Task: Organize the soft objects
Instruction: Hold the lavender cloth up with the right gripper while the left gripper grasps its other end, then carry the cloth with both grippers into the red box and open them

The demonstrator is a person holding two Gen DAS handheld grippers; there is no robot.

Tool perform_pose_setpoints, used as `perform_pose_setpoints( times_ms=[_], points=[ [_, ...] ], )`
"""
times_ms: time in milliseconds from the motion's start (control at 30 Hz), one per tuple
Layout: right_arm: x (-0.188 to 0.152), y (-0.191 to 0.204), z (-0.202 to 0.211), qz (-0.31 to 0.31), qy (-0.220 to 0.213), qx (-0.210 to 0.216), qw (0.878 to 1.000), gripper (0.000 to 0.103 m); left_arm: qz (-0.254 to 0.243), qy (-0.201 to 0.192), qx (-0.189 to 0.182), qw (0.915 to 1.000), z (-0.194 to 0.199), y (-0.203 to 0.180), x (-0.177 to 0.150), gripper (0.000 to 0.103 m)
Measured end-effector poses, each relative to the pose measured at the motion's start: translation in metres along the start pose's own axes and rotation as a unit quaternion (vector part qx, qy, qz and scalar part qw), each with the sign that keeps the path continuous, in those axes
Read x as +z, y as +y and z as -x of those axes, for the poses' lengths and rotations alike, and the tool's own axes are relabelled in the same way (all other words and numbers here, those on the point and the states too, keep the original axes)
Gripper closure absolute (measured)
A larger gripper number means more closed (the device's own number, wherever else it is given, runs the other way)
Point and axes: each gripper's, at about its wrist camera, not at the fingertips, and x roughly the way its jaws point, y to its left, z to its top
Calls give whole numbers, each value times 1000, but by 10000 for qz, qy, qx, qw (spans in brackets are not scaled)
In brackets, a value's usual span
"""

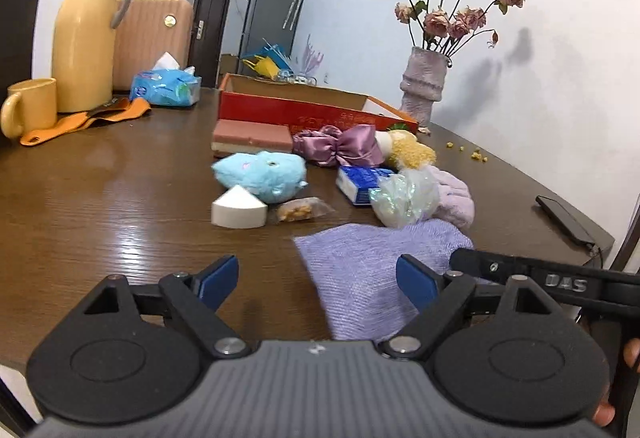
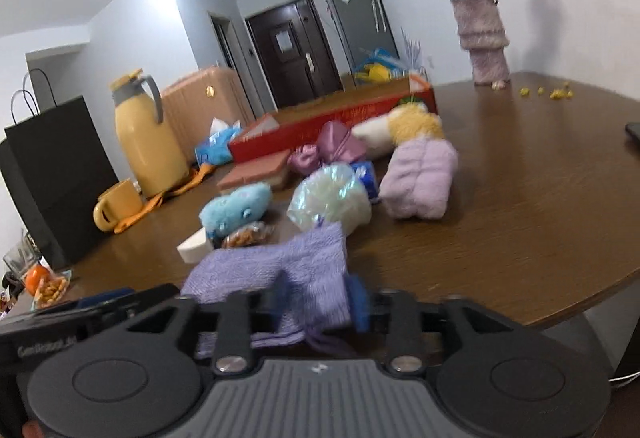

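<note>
A lilac knitted cloth [image 1: 360, 270] lies at the near table edge. My right gripper [image 2: 320, 302] is shut on the cloth [image 2: 288, 270], bunching it between the blue pads. My left gripper [image 1: 318, 278] is open and empty, its right pad over the cloth's edge. Beyond lie a blue plush [image 1: 260, 174], a purple satin bow [image 1: 340, 146], a yellow plush [image 1: 408, 150], a folded pink towel [image 1: 452, 194] and an iridescent mesh pouf [image 1: 404, 198]. An open red box [image 1: 304, 106] stands behind them.
On the brown table [image 1: 100, 198] are a white wedge sponge [image 1: 238, 208], a snack packet [image 1: 298, 210], a blue tissue pack [image 1: 360, 182], a pink block [image 1: 252, 136], a yellow thermos [image 1: 86, 34], a mug [image 1: 28, 106], a flower vase [image 1: 424, 86] and a phone [image 1: 568, 218].
</note>
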Motion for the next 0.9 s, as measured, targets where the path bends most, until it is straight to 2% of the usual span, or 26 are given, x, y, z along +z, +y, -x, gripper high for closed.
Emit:
perform_pose_setpoints(
  times_ms=[33, 67, 100, 133, 233, 267, 333, 400, 500, 567, 600, 633, 667, 733, 767, 800, 833, 900],
  points=[
    [2, -2, 4, -9, -138, 1, 9999, 29, 0, 16, -35, 10000, -2, -2, -1, 15],
    [4, -4, 6, -15, -251, -1, 9997, 25, -12, 39, -57, 10000, -4, -3, -1, 17],
    [7, -7, 6, -14, -319, 10, 9995, 24, -42, 87, -64, 9999, -7, -5, -2, 21],
    [11, -11, 2, -28, -337, 48, 9994, 24, -46, 167, -75, 9998, -11, -5, -2, 30],
    [14, -17, -15, -89, -170, 114, 9997, 26, 151, 281, -202, 9993, -18, -1, -5, 43],
    [14, -18, -24, -64, -58, 103, 9999, 28, 190, 292, -257, 9991, -19, 0, -4, 47],
    [11, -19, -37, 13, 121, 64, 9999, 40, 178, 280, -355, 9988, -19, 0, -3, 64],
    [5, -13, -46, 243, 204, -56, 9995, 42, 101, 261, -400, 9988, -19, -2, -2, 69],
    [-2, 0, -52, 827, 161, -470, 9953, 53, -104, 138, -375, 9991, -19, -9, -1, 79],
    [-7, 6, -52, 1057, 155, -596, 9925, 60, -191, 81, -423, 9989, -17, -12, 1, 78],
    [-9, 8, -51, 1108, 158, -573, 9921, 68, -170, 62, -420, 9990, -16, -11, 2, 68],
    [-10, 10, -50, 1187, 157, -567, 9912, 69, -109, 38, -372, 9992, -15, -10, 3, 53],
    [-13, 13, -49, 1325, 137, -615, 9892, 69, -82, -2, -349, 9994, -15, -8, 4, 52],
    [-19, 17, -48, 1513, 16, -667, 9862, 72, -105, 11, -358, 9993, -17, -6, 6, 71],
    [-20, 16, -47, 1477, -24, -653, 9869, 73, -108, 64, -396, 9991, -20, -6, 7, 77],
    [-21, 16, -47, 1438, -68, -617, 9877, 78, -107, 112, -463, 9988, -22, -5, 7, 88],
    [-22, 16, -46, 1454, -82, -550, 9878, 87, -101, 137, -488, 9987, -22, -6, 7, 90],
    [-21, 20, -45, 1513, -39, -466, 9874, 93, -109, 115, -459, 9988, -19, -8, 7, 95]
  ],
)
